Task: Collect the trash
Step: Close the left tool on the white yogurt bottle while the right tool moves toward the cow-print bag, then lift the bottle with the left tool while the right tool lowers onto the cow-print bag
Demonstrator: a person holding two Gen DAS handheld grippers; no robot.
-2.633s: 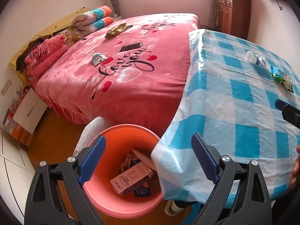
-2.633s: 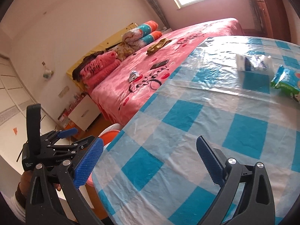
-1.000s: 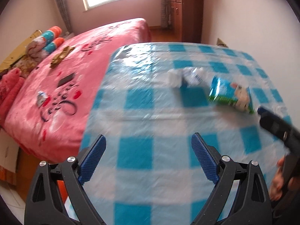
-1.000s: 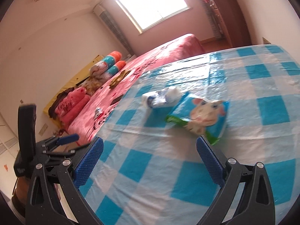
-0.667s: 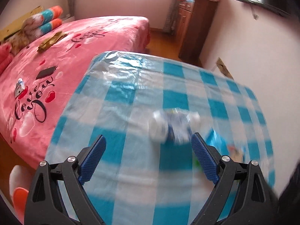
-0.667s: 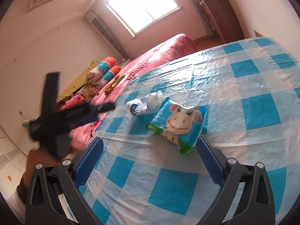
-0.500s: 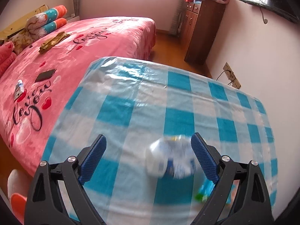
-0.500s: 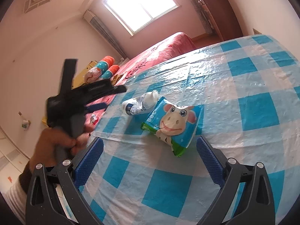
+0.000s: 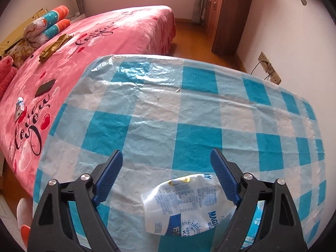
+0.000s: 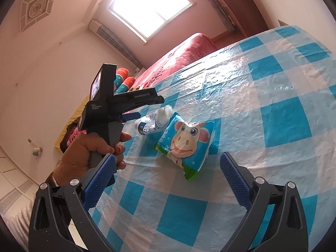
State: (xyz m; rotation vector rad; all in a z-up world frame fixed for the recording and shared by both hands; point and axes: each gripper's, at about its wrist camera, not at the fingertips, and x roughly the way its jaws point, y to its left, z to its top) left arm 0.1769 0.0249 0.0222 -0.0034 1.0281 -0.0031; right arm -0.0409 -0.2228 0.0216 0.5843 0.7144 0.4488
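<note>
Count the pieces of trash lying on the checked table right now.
2: a crushed white bottle between the open left claw's fingers, and a cow-print packet beside it. None appears hidden.

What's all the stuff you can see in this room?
bottle: one, crushed, white and blue, on the table between the left gripper's fingers
wrapper: one, blue and green with a cartoon cow, beside the bottle
table: one, blue-and-white checked cover
bed: one, pink, beyond the table
phone: one, dark, on the bed
cabinet: one, brown, by the wall
left gripper: black with blue pads, jaws just closing around the bottle, pads not yet pressing
right gripper: same, open, near the wrapper
hand: one, holding the left gripper
</note>
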